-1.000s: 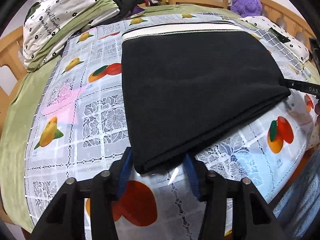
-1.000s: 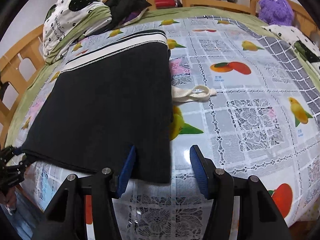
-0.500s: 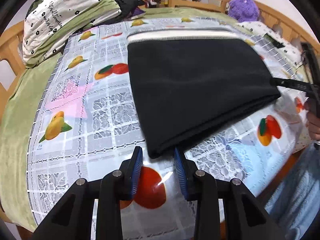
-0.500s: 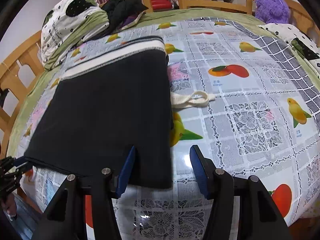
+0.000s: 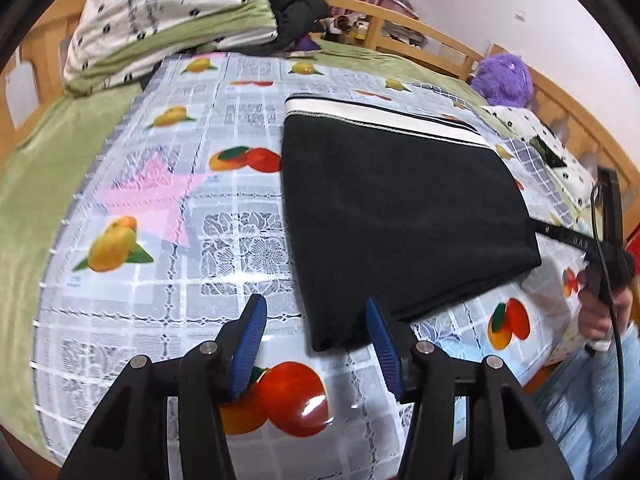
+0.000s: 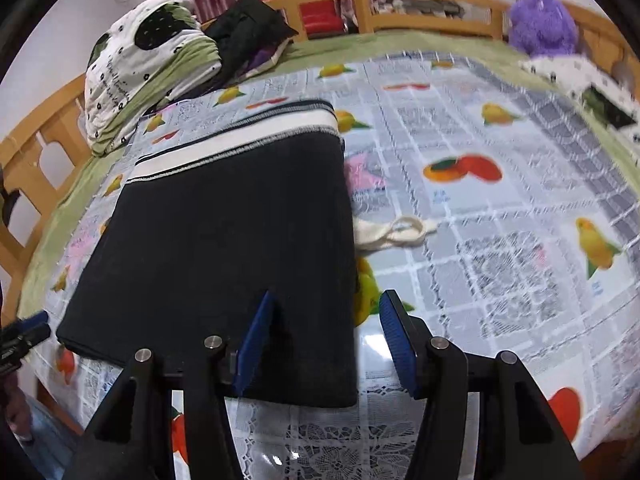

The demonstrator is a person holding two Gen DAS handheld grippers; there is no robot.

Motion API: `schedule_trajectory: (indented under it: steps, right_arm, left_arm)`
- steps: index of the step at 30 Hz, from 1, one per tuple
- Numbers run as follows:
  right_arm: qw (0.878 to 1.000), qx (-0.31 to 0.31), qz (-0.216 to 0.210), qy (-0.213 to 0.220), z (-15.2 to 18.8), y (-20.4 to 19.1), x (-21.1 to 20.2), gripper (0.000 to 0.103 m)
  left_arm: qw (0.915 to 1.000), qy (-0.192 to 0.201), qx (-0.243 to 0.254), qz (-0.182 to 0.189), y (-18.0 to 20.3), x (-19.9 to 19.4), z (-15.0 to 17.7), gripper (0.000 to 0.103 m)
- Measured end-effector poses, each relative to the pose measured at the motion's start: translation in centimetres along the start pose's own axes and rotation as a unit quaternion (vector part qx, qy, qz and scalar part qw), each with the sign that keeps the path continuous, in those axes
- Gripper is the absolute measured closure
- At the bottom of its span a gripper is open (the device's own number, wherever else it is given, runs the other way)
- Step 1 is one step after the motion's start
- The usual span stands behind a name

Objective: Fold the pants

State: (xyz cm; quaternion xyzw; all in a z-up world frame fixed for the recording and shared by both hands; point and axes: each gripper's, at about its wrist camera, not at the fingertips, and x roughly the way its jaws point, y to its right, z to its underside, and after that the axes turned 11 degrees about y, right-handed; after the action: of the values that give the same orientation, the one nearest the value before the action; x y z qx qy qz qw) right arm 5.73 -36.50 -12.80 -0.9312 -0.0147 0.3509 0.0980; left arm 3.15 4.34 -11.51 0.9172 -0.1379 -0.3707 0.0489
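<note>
Left gripper [image 5: 316, 328] reopened, off pants [image 5: 396, 216] corner

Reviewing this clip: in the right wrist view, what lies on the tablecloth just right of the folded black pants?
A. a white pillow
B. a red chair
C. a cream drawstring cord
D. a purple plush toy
C: a cream cord trails out from the right edge of the pants onto the tablecloth.

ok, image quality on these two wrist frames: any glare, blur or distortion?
Left wrist: glare on the glossy tablecloth, brightest beside the left gripper; mild blur at the left edge; fisheye bows the bed frame. Right wrist: the right half of the cloth is motion-smeared, the purple plush toy soft; the black pants are sharper but show almost no detail.
</note>
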Motion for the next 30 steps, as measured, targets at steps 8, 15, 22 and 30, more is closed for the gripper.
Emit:
schedule_trajectory:
  steps: [8, 15, 22, 30]
  right_arm:
    - [0.997, 0.060, -0.042, -0.011, -1.5, 0.8, 3.0, 0.047]
    - [0.994, 0.080, -0.072, -0.013, -2.1, 1.0, 5.0, 0.040]
    - [0.995, 0.055, -0.080, 0.007, -2.1, 0.4, 4.2, 0.051]
    - [0.996, 0.035, -0.069, 0.035, -4.5, 0.6, 3.2, 0.050]
  left_arm:
    - [0.9939, -0.015, -0.102, 0.040, -1.5, 3.7, -1.5, 0.054]
    - [0.9887, -0.027, -0.140, 0.046, -1.7, 6.5, -1.8, 0.072]
    - [0.9941, 0.016, -0.105, 0.018, -0.9, 5.2, -2.9, 0.085]
    - [0.9992, 0.032, -0.020, -0.015, 0.3, 3.7, -5.1, 0.060]
